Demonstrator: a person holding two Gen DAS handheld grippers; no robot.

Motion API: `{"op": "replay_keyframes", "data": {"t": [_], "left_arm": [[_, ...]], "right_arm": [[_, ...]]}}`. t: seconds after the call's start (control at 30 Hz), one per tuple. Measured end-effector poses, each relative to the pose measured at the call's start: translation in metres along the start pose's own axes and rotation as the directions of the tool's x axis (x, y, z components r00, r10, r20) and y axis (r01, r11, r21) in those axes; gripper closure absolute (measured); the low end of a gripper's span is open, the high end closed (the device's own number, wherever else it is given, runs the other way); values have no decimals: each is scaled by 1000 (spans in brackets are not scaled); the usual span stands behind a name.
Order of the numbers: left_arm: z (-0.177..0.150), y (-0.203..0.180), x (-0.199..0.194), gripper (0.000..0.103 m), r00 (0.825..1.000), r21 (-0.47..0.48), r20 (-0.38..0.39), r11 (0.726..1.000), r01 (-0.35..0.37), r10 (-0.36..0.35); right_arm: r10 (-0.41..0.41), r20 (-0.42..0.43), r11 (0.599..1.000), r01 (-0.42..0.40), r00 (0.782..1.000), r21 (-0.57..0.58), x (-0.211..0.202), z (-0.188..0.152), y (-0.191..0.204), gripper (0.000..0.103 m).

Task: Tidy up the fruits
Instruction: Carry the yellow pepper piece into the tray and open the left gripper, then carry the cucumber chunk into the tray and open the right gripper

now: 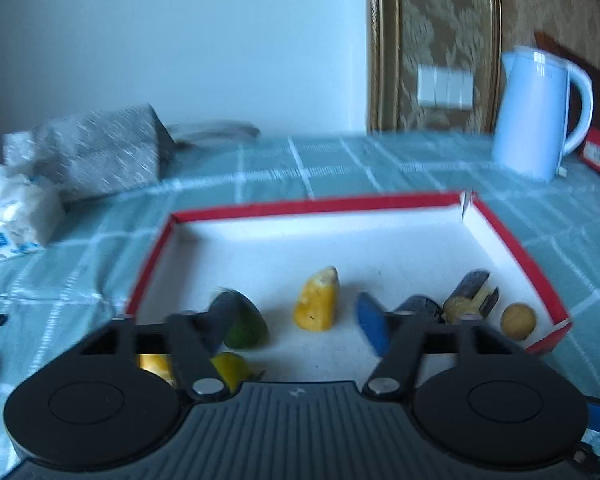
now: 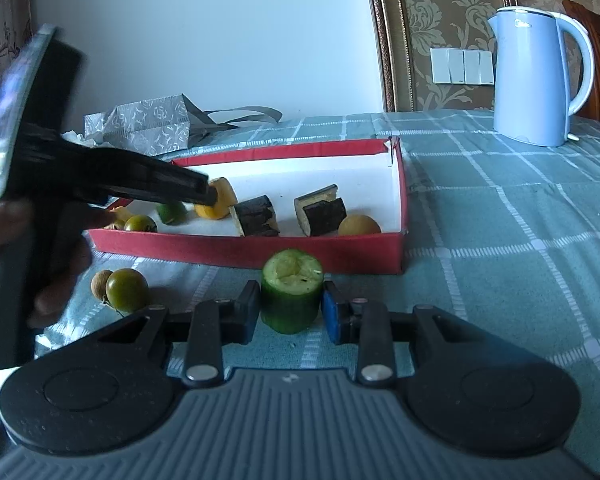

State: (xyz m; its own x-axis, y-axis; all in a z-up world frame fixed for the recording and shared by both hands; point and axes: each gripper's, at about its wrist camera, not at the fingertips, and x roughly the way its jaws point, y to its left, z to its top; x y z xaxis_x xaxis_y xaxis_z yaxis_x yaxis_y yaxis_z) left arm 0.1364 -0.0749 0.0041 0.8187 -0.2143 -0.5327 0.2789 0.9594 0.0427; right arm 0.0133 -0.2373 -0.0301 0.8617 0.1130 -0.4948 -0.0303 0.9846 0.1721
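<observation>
A red box with a white inside (image 1: 516, 248) (image 2: 260, 246) holds several fruit pieces: a yellow wedge (image 1: 317, 300) (image 2: 220, 200), a green piece (image 1: 246, 328) (image 2: 172, 211), dark-skinned chunks (image 1: 470, 296) (image 2: 256, 216) and a small round tan fruit (image 1: 518, 321) (image 2: 359, 225). My left gripper (image 1: 296, 320) is open and empty, hovering over the box's near part; it also shows in the right wrist view (image 2: 210, 196). My right gripper (image 2: 290, 310) stands open around an upright green cucumber chunk (image 2: 291, 290) on the cloth before the box, pads close to its sides.
A light blue kettle (image 1: 540, 112) (image 2: 536, 76) stands at the back right. A silver gift bag (image 1: 100, 148) (image 2: 148, 124) and tissue packs (image 1: 12, 216) lie at the back left. A green round fruit (image 2: 126, 290) and a tan one (image 2: 99, 282) lie on the checked tablecloth.
</observation>
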Motion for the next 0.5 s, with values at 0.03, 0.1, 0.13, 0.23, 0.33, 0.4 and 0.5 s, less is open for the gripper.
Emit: {"op": "replay_keyframes", "data": {"t": [0.03,0.1,0.13,0.23,0.33,0.4,0.5], "left_arm": [[-2,1,-8,27,1000,5,24,1000,-1,0],[-6,2,-21,27,999,22,45,1000,1,-2],[-9,4,-28,27,998,21,57,1000,3,-4],[-23,12,-50,27,995,16,96,1000,-5,4],[-38,19,-68,27,990,23,136,999,-41,38],[-48,23,-77,27,984,37,165,996,-75,68],[-57,28,-84,26,980,35,180,995,-97,89]], "right_arm": [[-3,0,1000,3,1000,-2,0,0,0,72],[-6,-6,1000,6,1000,-4,2,0,0,72],[-7,-6,1000,7,1000,-5,2,0,1,72],[-11,-1,1000,11,1000,-3,1,-1,0,72],[-12,5,1000,12,1000,-2,0,0,0,72],[-8,21,1000,8,1000,-10,-2,0,1,72],[1,40,1000,0,999,-26,-4,3,5,72]]}}
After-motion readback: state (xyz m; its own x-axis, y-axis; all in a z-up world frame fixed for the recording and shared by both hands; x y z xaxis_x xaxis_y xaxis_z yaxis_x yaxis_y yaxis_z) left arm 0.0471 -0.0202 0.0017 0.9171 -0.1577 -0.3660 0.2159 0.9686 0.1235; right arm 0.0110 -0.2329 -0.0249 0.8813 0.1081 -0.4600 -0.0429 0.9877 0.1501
